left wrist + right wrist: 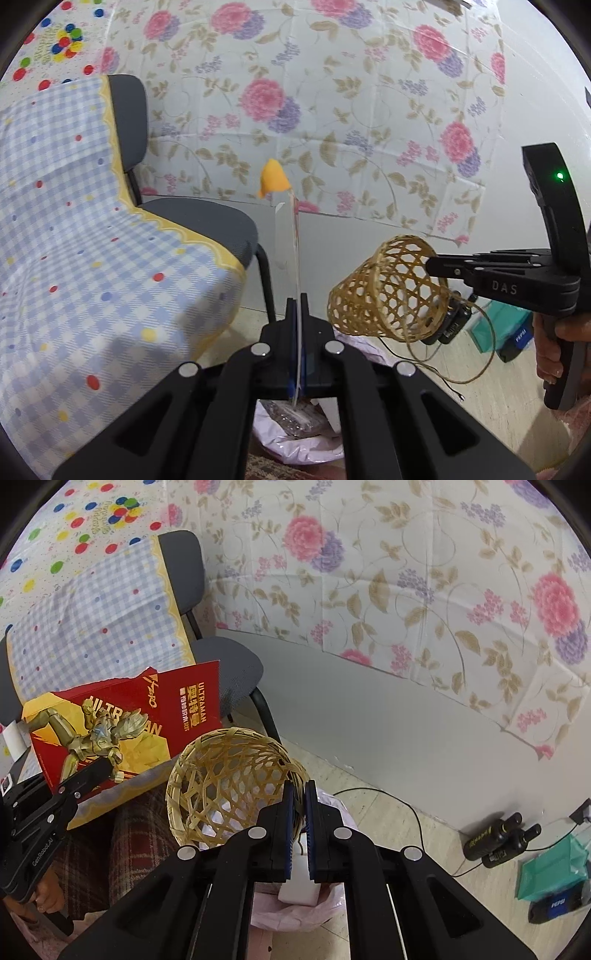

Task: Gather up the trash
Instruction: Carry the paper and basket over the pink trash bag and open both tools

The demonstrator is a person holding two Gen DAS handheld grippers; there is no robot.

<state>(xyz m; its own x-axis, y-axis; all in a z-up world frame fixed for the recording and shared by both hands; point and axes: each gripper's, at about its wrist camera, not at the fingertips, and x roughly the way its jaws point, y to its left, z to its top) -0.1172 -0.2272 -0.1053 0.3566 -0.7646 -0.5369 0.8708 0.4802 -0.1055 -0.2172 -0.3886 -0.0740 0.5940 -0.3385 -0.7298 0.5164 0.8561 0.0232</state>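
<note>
My left gripper (pixel 297 301) is shut on a flat red Ultraman cardboard box, seen edge-on in the left wrist view (pixel 295 251) and face-on in the right wrist view (pixel 129 723). My right gripper (pixel 299 794) is shut on the rim of a woven bamboo basket (pixel 229 786), which hangs tilted with trailing twine; it also shows in the left wrist view (pixel 388 288). Both are held above a pink trash bag (pixel 295 915) that holds a white block and clear wrappers; the bag also shows in the left wrist view (pixel 295 439).
A grey chair (pixel 207 225) draped with a blue checked cloth (pixel 92 240) stands at the left. A floral sheet (pixel 332 110) covers the wall. Black bottles (pixel 498 834), a teal bag (pixel 554 864) and a Pepsi bottle (pixel 557 904) lie on the floor at the right.
</note>
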